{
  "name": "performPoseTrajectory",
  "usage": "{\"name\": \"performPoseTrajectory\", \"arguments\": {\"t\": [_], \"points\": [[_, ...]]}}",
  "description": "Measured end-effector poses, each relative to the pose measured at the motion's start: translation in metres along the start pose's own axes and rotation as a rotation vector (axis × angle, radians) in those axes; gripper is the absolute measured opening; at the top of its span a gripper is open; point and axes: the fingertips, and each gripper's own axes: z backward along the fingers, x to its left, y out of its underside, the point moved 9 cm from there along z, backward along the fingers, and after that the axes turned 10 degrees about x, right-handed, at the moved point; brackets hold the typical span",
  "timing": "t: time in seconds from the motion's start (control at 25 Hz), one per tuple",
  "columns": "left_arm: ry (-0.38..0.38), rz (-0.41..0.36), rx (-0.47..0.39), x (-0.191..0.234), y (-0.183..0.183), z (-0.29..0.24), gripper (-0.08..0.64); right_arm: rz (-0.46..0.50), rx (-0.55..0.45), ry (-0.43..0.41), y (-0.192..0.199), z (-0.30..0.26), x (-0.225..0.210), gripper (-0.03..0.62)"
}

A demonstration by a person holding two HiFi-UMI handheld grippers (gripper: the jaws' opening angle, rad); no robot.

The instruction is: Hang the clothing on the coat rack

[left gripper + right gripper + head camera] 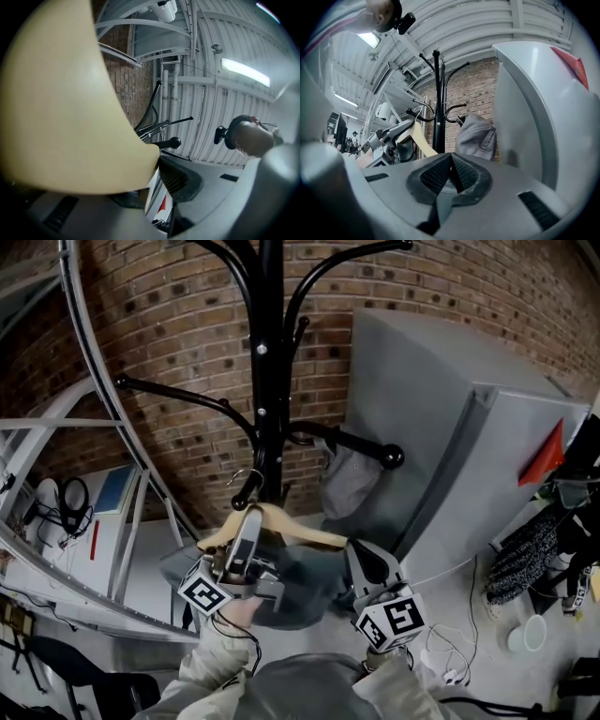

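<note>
My left hand-held gripper (249, 521) pinches the wooden hanger (302, 530), with the dark clothing (300, 594) draped under it. Its hook is just left of the coat rack (270, 362) pole. My right hand-held gripper (450, 172), jaws pressed together, sits just right of the clothing. A grey cabinet (422, 427) crowds the right side, the brick wall (187, 324) stands behind, and the floor (469, 615) is pale.

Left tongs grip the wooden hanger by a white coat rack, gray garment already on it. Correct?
Not quite: the coat rack is black, not white; the head view shows it. The rest stands: the left tongs grip the wooden hanger, and a gray garment already hangs on the rack.
</note>
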Motion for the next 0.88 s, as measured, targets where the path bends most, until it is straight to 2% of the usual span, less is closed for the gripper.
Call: {"name": "performPoseTrajectory", "arguments": {"t": [0.28, 0.48, 0.68, 0.88], "points": [[-0.033, 0.031, 0.01, 0.019, 0.008, 0.005, 0.1, -0.015, 0.018, -0.005, 0.006, -0.008, 0.0, 0.023], [-0.018, 0.067, -0.002, 0.025, 0.011, 0.003, 0.1, -0.014, 0.029, -0.005, 0.006, -0.01, -0.001, 0.025], [-0.034, 0.054, 0.011, 0.032, 0.013, 0.005, 0.1, -0.025, 0.033, 0.001, 0.009, -0.01, -0.002, 0.023], [-0.042, 0.141, -0.012, 0.038, 0.021, 0.008, 0.1, -0.036, 0.039, 0.003, 0.012, -0.009, -0.003, 0.025]]}}
